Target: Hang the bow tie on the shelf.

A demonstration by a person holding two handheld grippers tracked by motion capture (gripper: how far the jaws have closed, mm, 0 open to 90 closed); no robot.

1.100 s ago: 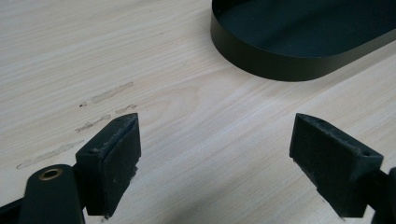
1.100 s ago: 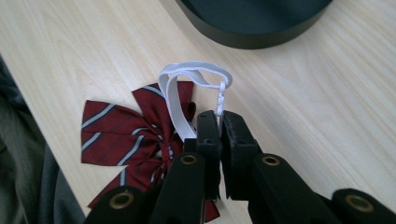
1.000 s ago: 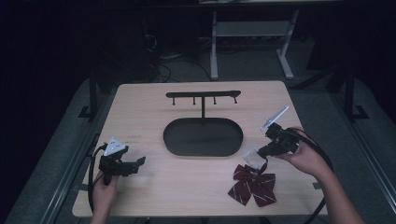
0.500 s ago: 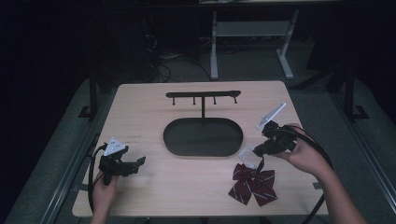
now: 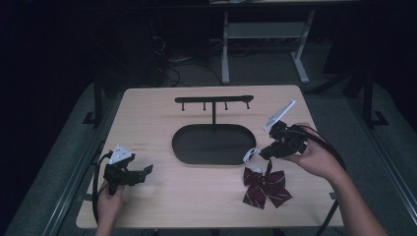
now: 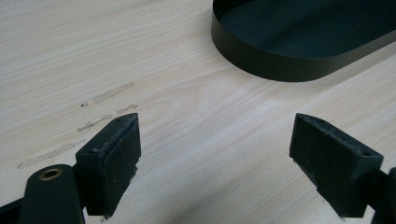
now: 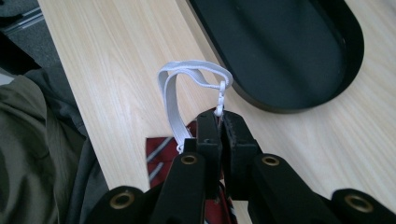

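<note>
Left side of the high view: we see the left gripper (image 5: 140, 173) held low over the pale wood tabletop (image 5: 157, 123) near its front left corner, jaws wide apart with nothing between them. Its own view confirms it, bare wood grain and a few scuff marks (image 6: 100, 105) between the two pads. Centre: we have a black oval tray (image 5: 211, 145) with a T-shaped hook stand (image 5: 214, 101) rising from its back edge. The tray's near rim shows up close in the left gripper view. Right of the tray: the right gripper (image 5: 265, 151) has its jaws pressed together on the white clasp of a white elastic strap (image 7: 187, 86), which loops up above the jaw tips. The strap belongs to a dark red striped bow tie (image 5: 265, 186) lying on the tabletop just in front of the tray's right end, right below that gripper.
</note>
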